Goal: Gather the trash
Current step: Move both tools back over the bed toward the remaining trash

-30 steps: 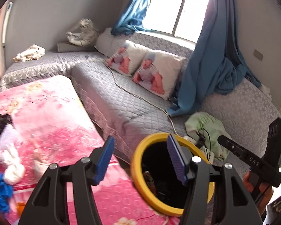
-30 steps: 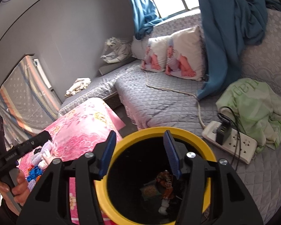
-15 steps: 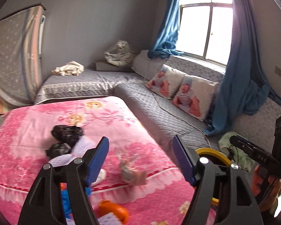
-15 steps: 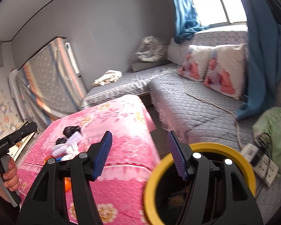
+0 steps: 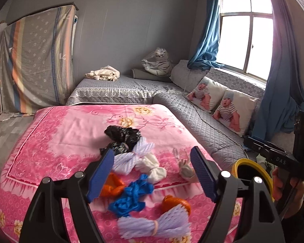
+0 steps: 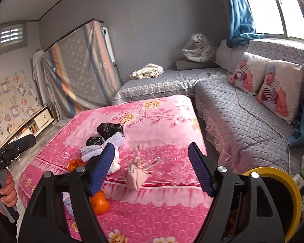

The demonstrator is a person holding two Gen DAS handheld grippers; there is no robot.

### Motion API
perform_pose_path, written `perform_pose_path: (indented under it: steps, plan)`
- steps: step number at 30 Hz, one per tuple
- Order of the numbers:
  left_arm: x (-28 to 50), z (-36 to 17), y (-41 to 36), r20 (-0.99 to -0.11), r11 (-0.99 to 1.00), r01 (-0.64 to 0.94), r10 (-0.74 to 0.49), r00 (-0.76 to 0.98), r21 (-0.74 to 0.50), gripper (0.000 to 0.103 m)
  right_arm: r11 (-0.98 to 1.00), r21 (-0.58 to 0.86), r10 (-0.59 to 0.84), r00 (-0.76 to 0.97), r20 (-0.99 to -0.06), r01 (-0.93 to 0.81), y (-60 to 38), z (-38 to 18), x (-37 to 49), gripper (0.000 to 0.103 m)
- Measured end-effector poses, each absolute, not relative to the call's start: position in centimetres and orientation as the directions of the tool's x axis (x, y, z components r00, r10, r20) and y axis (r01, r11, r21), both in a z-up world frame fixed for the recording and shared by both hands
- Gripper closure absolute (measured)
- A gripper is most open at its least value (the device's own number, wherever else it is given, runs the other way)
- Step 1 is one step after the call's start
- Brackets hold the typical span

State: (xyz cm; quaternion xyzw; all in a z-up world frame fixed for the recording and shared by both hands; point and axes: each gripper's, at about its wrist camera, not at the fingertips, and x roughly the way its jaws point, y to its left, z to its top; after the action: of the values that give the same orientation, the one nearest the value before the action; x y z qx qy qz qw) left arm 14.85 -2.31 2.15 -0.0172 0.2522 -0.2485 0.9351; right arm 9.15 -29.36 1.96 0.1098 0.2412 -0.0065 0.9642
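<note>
A: How far along can the collecting be judged to be?

B: Some debris can be made out inside the yellow-rimmed bin (image 6: 273,206), though it is too dim to be identified. Most of the trash is seen on the pink bedspread (image 5: 71,125): two black bags (image 5: 122,134), lavender foam netting (image 5: 135,154), a white wad (image 5: 154,168), a crumpled blue glove (image 5: 133,196), orange pieces (image 5: 175,202), a second foam net (image 5: 154,224) at the near edge, and a small pink paper bag (image 6: 137,177). So the larger share is judged to be left.

A: And the grippers?

B: Both are spread wide with nothing between the pads. The left gripper (image 5: 152,174) is pointed over the pile; the right gripper (image 6: 152,166) is aimed near the pink paper bag.

A: What room is offered for moving?

B: Open bedspread is left beyond the pile, toward the grey sofa (image 5: 202,121). The bin is set off the bed's right corner (low, beside the sofa front), so each piece would have to be carried over the frilled edge. The orange pieces and the foam net lie close to that edge and could be knocked off by a careless sweep. A power strip (image 6: 303,184) and cable are seen just behind the bin, and should be kept clear of.
</note>
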Motion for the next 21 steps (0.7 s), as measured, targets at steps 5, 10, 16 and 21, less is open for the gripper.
perform_pose_path:
  steps: [5, 10, 16, 21]
  plan:
    - [14.4, 0.3, -0.5, -0.485, 0.885, 0.437, -0.456, 0.746, -0.160, 0.025, 0.981, 0.190, 0.072, 0.858, -0.508, 0.029, -26.9, 0.5, 11.0, 0.030]
    - [14.5, -2.3, 1.0, -0.530, 0.888, 0.417, -0.453, 0.717, -0.196, 0.024, 0.984, 0.176, 0.090, 0.834, -0.545, 0.009, -25.6, -1.2, 12.4, 0.027]
    - [14.5, -6.0, 2.0, -0.598, 0.887, 0.406, -0.451, 0.663, -0.219, 0.024, 0.988, 0.154, 0.094, 0.801, -0.591, -0.002, -24.9, -3.2, 13.7, 0.025]
    - [14.6, -8.2, 2.0, -0.640, 0.879, 0.411, -0.462, 0.614, -0.240, 0.024, 0.992, 0.126, 0.071, 0.780, -0.621, 0.011, -24.7, -5.0, 14.9, 0.022]
